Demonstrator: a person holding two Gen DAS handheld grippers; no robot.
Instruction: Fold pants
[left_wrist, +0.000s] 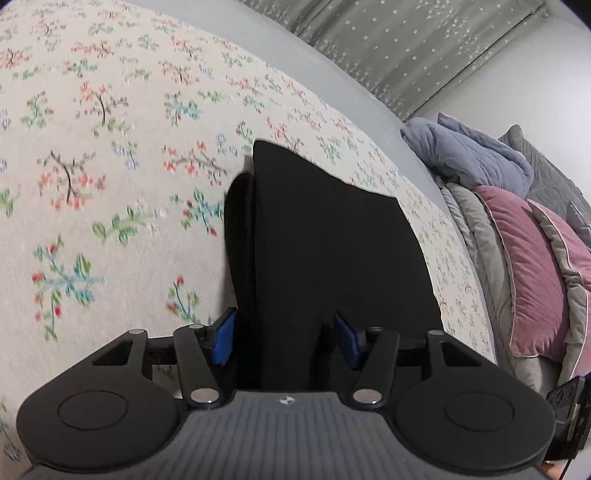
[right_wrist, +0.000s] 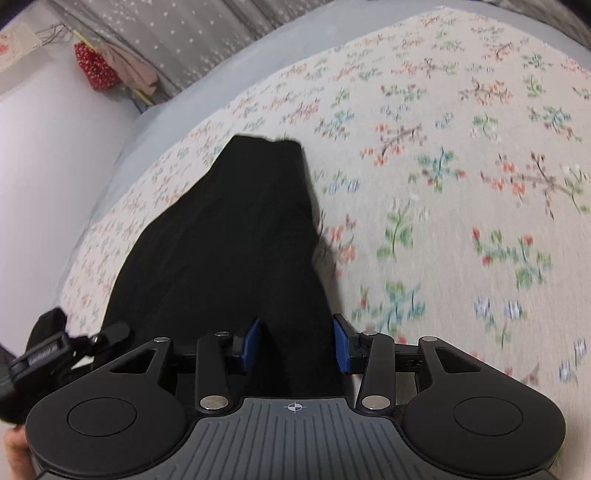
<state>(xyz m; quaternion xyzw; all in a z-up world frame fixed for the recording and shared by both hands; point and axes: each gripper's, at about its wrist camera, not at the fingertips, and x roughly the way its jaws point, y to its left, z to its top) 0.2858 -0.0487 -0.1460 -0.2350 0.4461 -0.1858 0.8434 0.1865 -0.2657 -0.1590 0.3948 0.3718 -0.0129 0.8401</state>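
Black pants (left_wrist: 325, 229) lie folded into a long strip on the floral bedspread (left_wrist: 110, 184), running away from me. In the left wrist view my left gripper (left_wrist: 286, 341) stands open over the near end of the strip. Its blue pads (left_wrist: 225, 339) straddle the cloth without pinching it. The right wrist view shows the same pants (right_wrist: 229, 229) narrowing toward their far end. My right gripper (right_wrist: 295, 343) is open too, with the dark cloth lying between its blue pads (right_wrist: 341, 343). The near edge of the pants is hidden under both gripper bodies.
Pink and grey pillows (left_wrist: 528, 266) and a blue-grey blanket (left_wrist: 476, 158) are piled at the right of the bed. A starred grey curtain (left_wrist: 406, 44) hangs behind. Wide floral bedspread (right_wrist: 443, 184) lies to the right of the pants. A red dotted cloth (right_wrist: 94, 70) hangs by the wall.
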